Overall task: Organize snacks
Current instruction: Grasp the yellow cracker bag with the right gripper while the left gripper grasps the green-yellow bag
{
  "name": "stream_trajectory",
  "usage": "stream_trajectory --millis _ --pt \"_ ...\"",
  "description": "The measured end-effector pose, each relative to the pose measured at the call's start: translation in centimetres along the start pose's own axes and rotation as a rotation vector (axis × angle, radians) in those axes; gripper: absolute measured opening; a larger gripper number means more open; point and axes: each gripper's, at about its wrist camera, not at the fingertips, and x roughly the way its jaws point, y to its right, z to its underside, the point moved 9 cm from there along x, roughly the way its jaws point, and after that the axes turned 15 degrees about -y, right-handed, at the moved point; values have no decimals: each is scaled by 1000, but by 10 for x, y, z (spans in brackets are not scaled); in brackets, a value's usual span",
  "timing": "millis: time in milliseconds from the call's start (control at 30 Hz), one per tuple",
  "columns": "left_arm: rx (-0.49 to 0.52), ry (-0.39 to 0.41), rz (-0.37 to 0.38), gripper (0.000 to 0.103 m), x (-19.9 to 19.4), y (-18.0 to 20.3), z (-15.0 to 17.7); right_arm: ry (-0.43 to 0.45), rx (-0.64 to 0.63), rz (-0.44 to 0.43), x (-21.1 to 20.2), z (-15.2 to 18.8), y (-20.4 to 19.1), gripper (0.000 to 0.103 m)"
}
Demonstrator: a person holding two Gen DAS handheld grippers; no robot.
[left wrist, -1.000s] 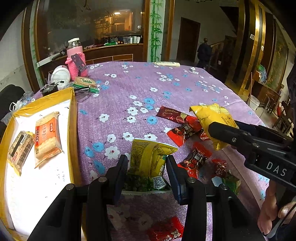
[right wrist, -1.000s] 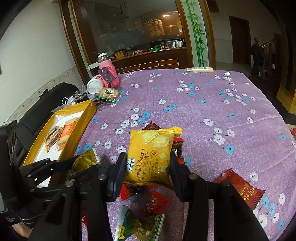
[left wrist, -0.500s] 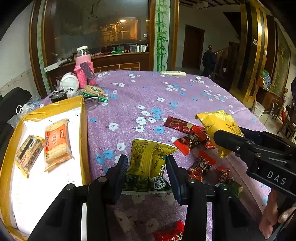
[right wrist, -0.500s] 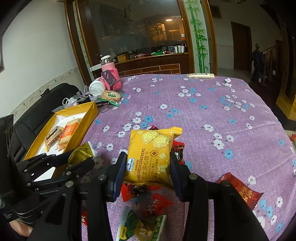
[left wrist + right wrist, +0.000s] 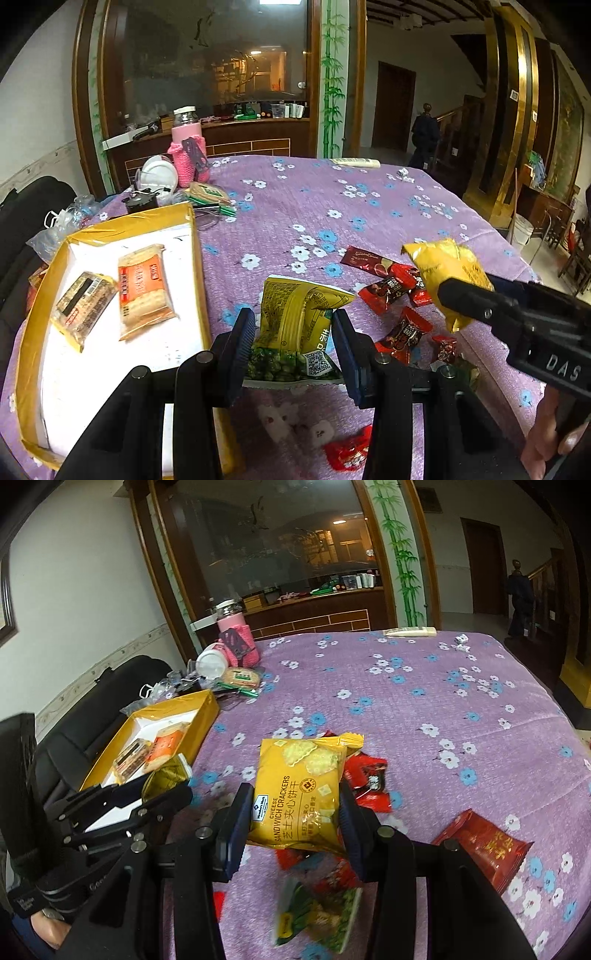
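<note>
My left gripper (image 5: 293, 332) is shut on a yellow-green pea snack bag (image 5: 295, 325) and holds it above the purple flowered tablecloth, just right of the yellow box (image 5: 195, 258). The box holds an orange cracker pack (image 5: 142, 290) and a clear biscuit pack (image 5: 83, 306). My right gripper (image 5: 295, 819) is shut on a yellow cheese sandwich cracker bag (image 5: 299, 794), lifted over the snack pile; it also shows in the left wrist view (image 5: 448, 280). The left gripper and its bag show in the right wrist view (image 5: 162, 779) beside the box (image 5: 207, 709).
Several red candy packets (image 5: 391, 288) lie on the cloth, with a larger red packet (image 5: 480, 849) and a green snack bag (image 5: 317, 915) near me. A pink bottle (image 5: 186, 155), white lid and small clutter stand at the far left. A black chair (image 5: 110, 686) is beside the table.
Both grippers have risen with their bags still held. The left one has shifted slightly towards the box; the table and the box look farther below.
</note>
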Motion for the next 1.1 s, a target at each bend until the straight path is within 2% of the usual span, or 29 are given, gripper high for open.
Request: stream_trajectory --millis 367,1100 --pt "-42 30 5 46 -17 -20 -1 -11 -21 -42 0 3 -29 44" --pt "-171 36 -4 46 -21 -81 2 -56 -140 -80 22 1 -98 44"
